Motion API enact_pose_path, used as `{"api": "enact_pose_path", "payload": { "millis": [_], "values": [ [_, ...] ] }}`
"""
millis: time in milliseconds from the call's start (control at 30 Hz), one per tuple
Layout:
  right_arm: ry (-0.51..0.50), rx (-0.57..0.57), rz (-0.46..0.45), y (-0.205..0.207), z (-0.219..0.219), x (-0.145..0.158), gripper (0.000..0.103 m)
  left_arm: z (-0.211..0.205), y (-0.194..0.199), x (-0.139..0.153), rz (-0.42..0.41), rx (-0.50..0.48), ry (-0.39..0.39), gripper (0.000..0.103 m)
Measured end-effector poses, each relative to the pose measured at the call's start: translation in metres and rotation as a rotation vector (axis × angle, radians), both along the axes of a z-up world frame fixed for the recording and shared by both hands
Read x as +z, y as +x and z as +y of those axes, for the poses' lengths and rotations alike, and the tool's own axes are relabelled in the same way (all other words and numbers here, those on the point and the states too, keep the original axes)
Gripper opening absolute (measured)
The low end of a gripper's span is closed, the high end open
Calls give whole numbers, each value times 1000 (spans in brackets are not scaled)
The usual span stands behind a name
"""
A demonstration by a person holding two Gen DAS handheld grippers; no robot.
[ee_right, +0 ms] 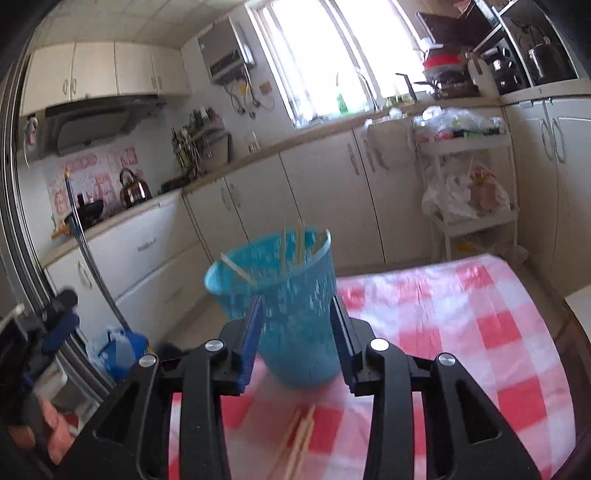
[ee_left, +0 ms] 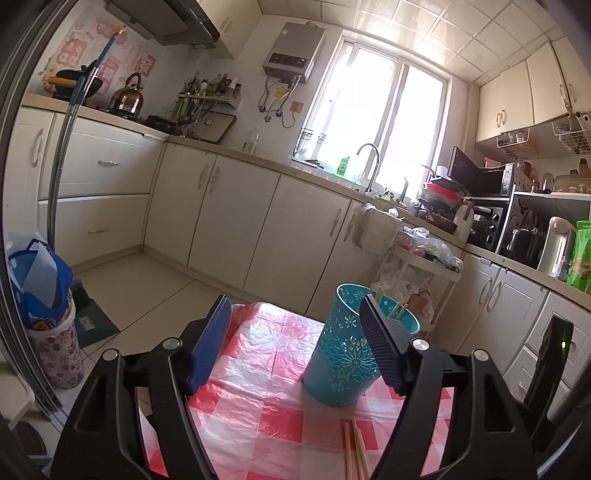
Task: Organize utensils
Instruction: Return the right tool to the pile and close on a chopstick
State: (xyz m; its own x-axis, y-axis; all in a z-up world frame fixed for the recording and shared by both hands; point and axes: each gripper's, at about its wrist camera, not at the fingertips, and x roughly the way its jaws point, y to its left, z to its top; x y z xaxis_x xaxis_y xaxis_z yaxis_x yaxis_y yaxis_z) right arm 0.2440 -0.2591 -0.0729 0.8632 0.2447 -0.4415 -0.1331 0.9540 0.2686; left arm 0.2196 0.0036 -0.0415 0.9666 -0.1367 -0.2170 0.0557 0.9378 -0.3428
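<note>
Open left gripper [ee_left: 295, 332] beside teal holder [ee_left: 351, 350].

1. This is a home kitchen: cream-fronted base cabinets with metal handles [ee_left: 207, 206] run along two walls under a pale beige worktop [ee_left: 258, 157], and matching wall cupboards [ee_left: 517, 99] hang above.
2. A dark slanted extractor hood [ee_left: 173, 22] sits over a hob that holds a shiny steel kettle with a black handle [ee_left: 127, 96] and a black wok [ee_left: 74, 79].
3. A grey wall-mounted gas water heater [ee_left: 293, 51] hangs beside a bright window [ee_left: 376, 114], below which a curved chrome tap [ee_left: 371, 162] marks the sink.
4. A black microwave oven [ee_left: 491, 181], a white thermos jug [ee_left: 556, 245] and a rack of seasoning bottles [ee_left: 210, 88] crowd the counters.
5. A table under a red-and-white checked plastic cloth [ee_right: 480, 325] stands on the pale tiled floor [ee_left: 140, 280].
</note>
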Motion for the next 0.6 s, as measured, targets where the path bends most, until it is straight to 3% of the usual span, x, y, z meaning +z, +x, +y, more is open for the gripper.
{"api": "enact_pose_path", "payload": {
  "millis": [67,233,500,533,600],
  "values": [
    [-51,25,108,-17,5,-19,38,-1,-4,-3,30,-3,6,68],
    [-171,80,272,-43,23,-55,38,-5,-14,-5,81,-14,33,70],
    [-307,129,374,-43,49,-78,37,-18,-27,-3,123,-44,85,74],
    [-318,135,388,-43,50,-83,29,-18,-27,-3,127,-47,87,75],
    [-324,140,388,-45,51,-87,24,-19,-28,-4,138,-53,95,75]
  ]
}}
